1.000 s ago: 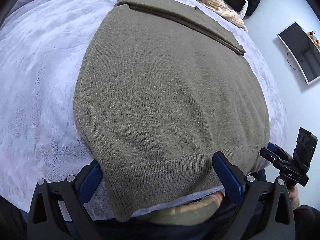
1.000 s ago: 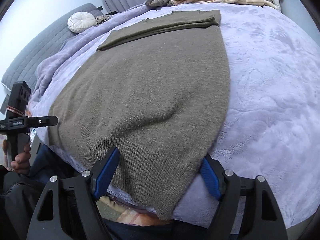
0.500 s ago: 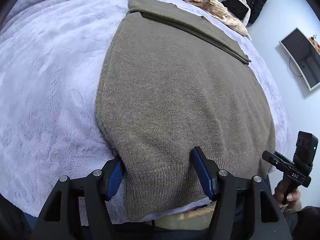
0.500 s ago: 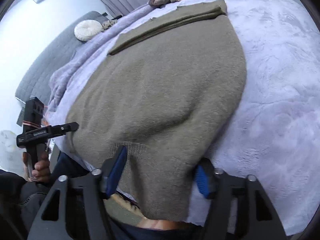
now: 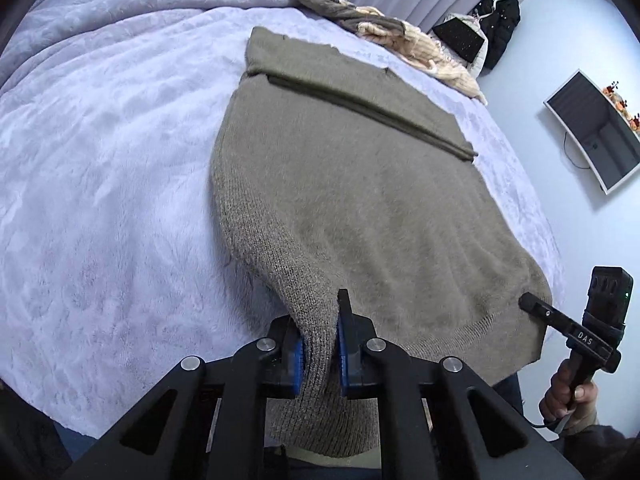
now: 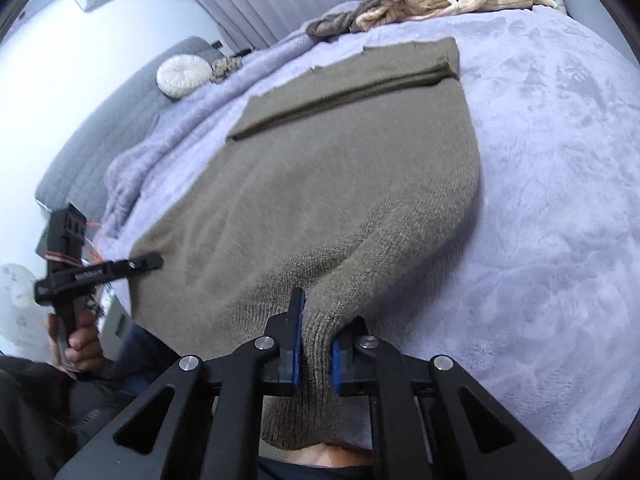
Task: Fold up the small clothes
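An olive-brown knit sweater (image 5: 360, 200) lies flat on a lavender plush bedspread (image 5: 100, 160), its sleeves folded across the far end. My left gripper (image 5: 320, 344) is shut on the ribbed hem at the near left corner and lifts it slightly. My right gripper (image 6: 314, 344) is shut on the ribbed hem at the near right corner of the sweater (image 6: 340, 184), also lifted. Each gripper shows in the other's view: the right gripper (image 5: 532, 304) at the right edge of the left wrist view, the left gripper (image 6: 152, 262) at the left edge of the right wrist view.
A heap of cream and brown clothes (image 5: 400, 36) lies at the far edge of the bed. A round white cushion (image 6: 182, 76) sits near a grey headboard (image 6: 100, 144). A wall monitor (image 5: 592, 132) and a dark jacket (image 5: 500, 20) are at the right.
Both grippers were open around the hem and have closed on it. The hem corners have risen off the bedspread and bunch between the pads.
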The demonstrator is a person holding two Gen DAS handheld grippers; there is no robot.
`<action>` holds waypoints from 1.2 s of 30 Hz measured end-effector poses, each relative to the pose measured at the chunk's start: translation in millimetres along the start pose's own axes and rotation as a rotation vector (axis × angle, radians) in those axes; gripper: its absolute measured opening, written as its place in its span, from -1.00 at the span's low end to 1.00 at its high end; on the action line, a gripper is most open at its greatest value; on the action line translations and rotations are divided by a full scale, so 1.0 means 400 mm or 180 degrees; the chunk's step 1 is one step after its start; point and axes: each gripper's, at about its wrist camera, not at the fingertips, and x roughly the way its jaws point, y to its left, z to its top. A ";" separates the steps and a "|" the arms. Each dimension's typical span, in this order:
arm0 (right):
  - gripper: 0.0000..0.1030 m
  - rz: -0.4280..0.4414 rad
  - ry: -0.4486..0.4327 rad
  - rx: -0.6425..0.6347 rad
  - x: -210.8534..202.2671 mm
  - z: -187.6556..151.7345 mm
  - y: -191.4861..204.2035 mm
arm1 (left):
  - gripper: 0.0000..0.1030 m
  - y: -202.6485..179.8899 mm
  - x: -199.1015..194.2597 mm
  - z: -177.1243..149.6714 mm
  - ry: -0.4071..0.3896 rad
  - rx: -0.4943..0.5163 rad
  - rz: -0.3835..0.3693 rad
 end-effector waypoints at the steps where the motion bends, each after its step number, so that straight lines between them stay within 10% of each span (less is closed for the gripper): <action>1: -0.78 0.0040 -0.0059 0.0043 -0.011 0.009 -0.002 | -0.73 -0.006 -0.001 0.009 -0.0021 -0.0008 -0.0012; 36: -0.78 -0.0205 -0.0645 0.0320 -0.016 0.303 0.005 | -0.73 -0.061 0.006 0.267 -0.0490 -0.0203 0.0220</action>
